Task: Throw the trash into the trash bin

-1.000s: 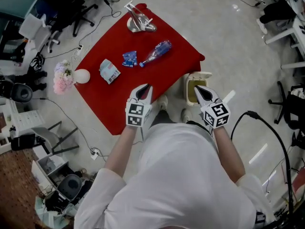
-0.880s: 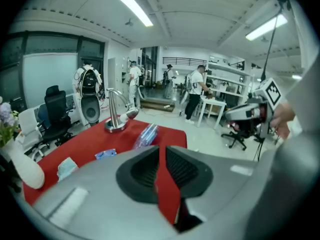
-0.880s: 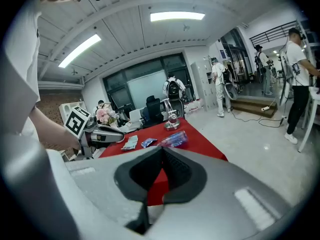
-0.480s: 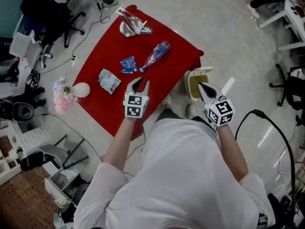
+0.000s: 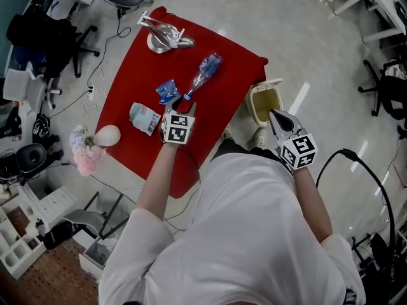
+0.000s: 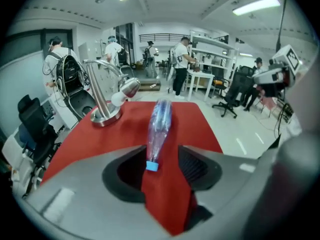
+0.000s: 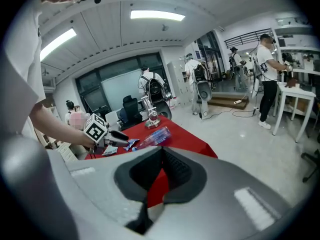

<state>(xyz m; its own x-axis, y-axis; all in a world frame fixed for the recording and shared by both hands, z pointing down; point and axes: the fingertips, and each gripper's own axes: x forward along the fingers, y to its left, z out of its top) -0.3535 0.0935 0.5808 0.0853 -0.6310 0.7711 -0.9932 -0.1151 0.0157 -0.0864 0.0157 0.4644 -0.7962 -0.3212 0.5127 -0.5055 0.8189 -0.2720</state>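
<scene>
The bottle lay on its side on the red cloth, between the cloth's centre and its right edge. Its long axis ran diagonally: the blue cap end pointed toward the person and the base toward the cloth's far right corner. The left claw was directly at the cap end, tilted down at the cloth. In the left gripper view the bottle extended almost straight away from the left claw, in line with the direction in which the claw pointed. The closing line of the jaws therefore crossed the neck at a right angle. The jaws had just been opening and stood wide apart. The cap end appeared in the gap between them, and neither pad pressed on it. By this reading, the next move called for a short advance along the bottle's axis and then closure on the neck. The wrapper and the carton lay just to the left of that claw and clear of the gap. The right claw was closed with nothing held, its tips together. It hung near the open bin, which stood off the cloth just beside the right edge. The left claw was much the nearer to the bottle.
</scene>
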